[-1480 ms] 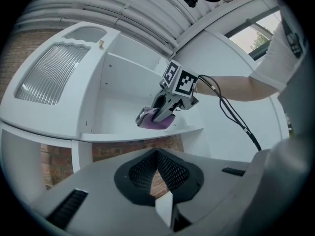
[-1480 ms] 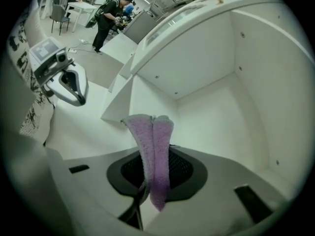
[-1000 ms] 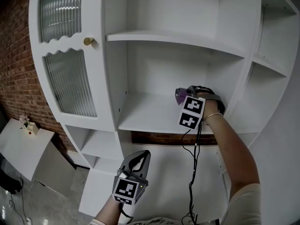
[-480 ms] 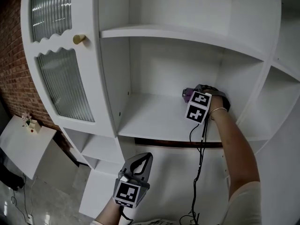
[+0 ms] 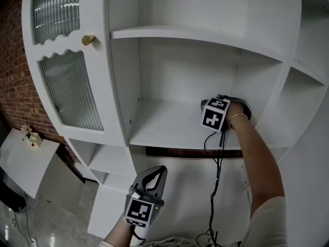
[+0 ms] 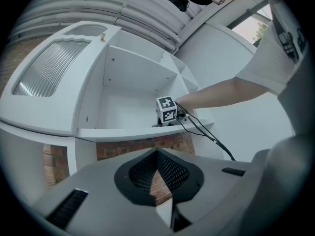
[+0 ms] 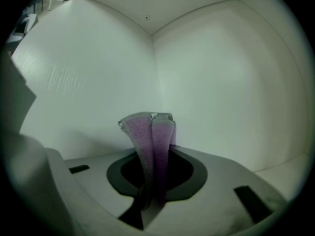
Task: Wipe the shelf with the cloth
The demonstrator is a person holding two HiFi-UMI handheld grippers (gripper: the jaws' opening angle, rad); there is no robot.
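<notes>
My right gripper (image 5: 209,107) reaches into the middle compartment of the white cabinet, low over the shelf board (image 5: 164,125) at its back right corner. It is shut on a purple cloth (image 7: 149,134), which sticks up folded between the jaws, close to the inner corner of the back and side walls. The marker cube hides most of the cloth in the head view. Seen from the left gripper view, the right gripper (image 6: 167,111) rests on the shelf (image 6: 123,132). My left gripper (image 5: 156,173) hangs well below the shelf, shut and empty.
A ribbed-glass door with a brass knob (image 5: 88,39) stands left of the compartment. Another shelf (image 5: 195,35) lies above, side compartments (image 5: 308,71) to the right. A cable (image 5: 213,189) dangles from the right gripper. A brick wall (image 5: 15,86) and small white table (image 5: 25,158) are at left.
The right gripper has slid with the cloth to the right and deeper, toward the shelf's back right corner; the cloth is now mostly hidden behind the cube. The left gripper has stayed put.
</notes>
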